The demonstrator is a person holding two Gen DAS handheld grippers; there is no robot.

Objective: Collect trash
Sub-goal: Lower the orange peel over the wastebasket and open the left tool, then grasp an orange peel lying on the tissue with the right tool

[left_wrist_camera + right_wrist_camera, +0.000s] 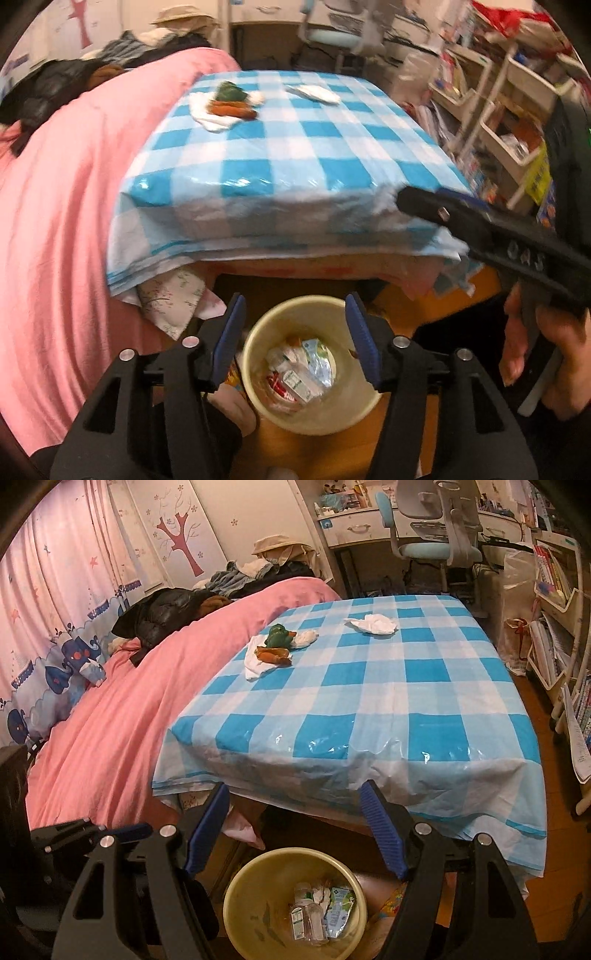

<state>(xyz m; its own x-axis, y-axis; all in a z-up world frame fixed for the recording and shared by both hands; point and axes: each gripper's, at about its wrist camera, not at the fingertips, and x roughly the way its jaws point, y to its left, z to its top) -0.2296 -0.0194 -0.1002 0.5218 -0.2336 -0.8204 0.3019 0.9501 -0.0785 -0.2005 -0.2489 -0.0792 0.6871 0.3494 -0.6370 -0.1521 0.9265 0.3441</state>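
Left gripper hangs above the yellow trash bucket, jaws apart, nothing between them. Right gripper likewise stands wide and empty; raised letters on its side read "OAS". The bucket sits on the floor below the near edge of the checked tablecloth and holds wrappers and a small bottle. Near the cloth's far edge lie three white tissues, one green wrapper and one orange wrapper. A pink duvet borders the left edge.

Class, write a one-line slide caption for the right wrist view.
Open right tool hovers above a yellow bin of wrappers; tissues and scraps wait on the checked tablecloth.
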